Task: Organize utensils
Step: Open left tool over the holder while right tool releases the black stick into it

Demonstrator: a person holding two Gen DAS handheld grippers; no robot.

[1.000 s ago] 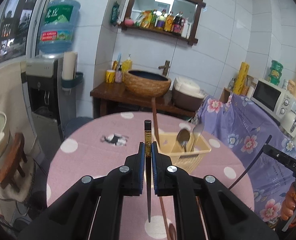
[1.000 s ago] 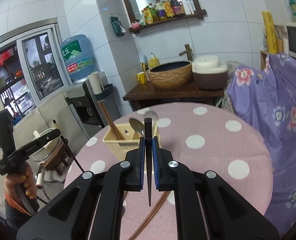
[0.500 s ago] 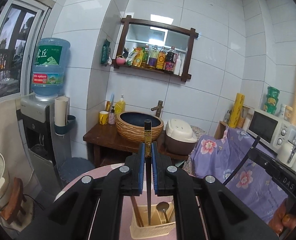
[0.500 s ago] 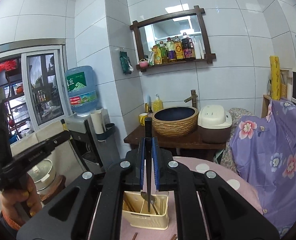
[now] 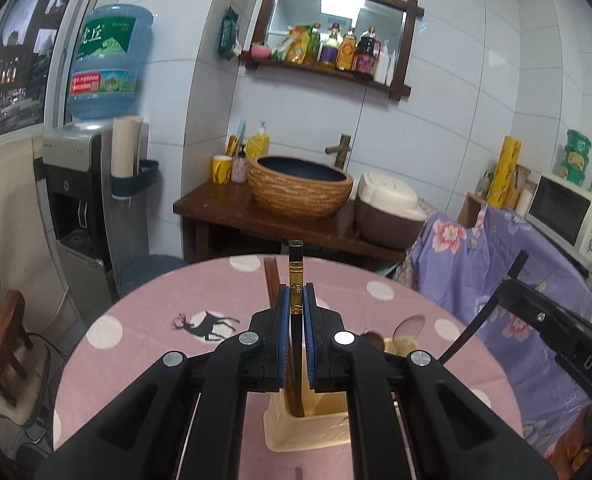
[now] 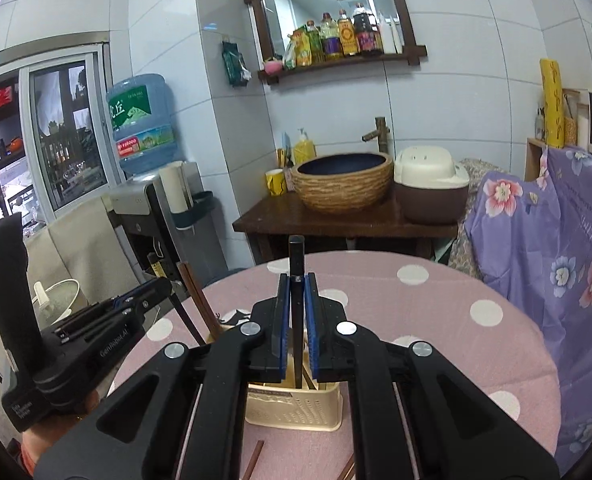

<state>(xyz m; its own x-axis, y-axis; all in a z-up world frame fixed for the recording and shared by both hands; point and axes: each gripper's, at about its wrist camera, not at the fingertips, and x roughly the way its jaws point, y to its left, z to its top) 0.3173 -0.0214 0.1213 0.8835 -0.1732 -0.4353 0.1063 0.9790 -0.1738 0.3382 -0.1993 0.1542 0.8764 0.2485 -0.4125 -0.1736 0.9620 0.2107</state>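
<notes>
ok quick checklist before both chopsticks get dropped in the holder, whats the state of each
1. Left gripper shut on black chopstick: ok.
2. Right gripper shut on its chopstick: ok.
3. Left chopstick's lower end inside cream holder: ok.
4. Right chopstick's tip over holder: ok; whether it touches bottom: cannot tell.
5. Room beside the spoons and brown chopsticks: cannot tell.

Pink tablecloth [image 5: 143, 320] dotted white, with a black deer print [image 5: 205, 324]. Cream utensil basket [image 6: 296, 410], perforated. Black chopstick [image 5: 295, 280] banded in gold; plain black chopstick [image 6: 296, 276]. Blue pads on black grippers. Purple cloth [image 6: 556, 240] flowered pink and white. Brown chopsticks [image 6: 199, 300].
</notes>
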